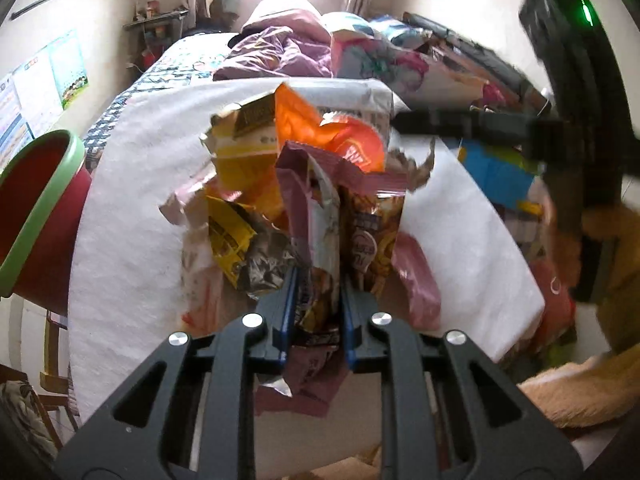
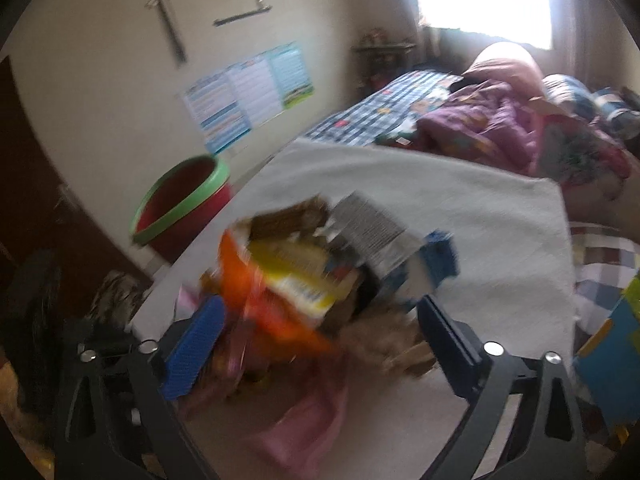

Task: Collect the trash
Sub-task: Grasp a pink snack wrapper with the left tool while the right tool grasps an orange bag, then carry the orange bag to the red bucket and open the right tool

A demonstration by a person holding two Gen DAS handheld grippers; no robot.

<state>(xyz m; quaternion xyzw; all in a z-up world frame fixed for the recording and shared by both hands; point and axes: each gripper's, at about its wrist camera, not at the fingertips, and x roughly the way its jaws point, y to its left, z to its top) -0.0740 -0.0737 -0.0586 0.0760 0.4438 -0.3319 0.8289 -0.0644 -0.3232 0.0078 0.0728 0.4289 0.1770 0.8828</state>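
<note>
Jaws of left gripper (image 1: pixel 318 280) clamped on mauve wrapper (image 1: pixel 316 208), right gripper (image 2: pixel 320 324) jaws wide apart

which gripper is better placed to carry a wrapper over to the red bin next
Left. The left gripper is already shut on a mauve snack wrapper from the pile, while the right gripper is open over the wrappers, holding nothing. The red bin stands nearby.

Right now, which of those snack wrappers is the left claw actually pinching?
The mauve-edged snack wrapper, standing upright between the left gripper's blue pads. The orange wrapper and yellow wrapper lie beyond it, untouched.
</note>
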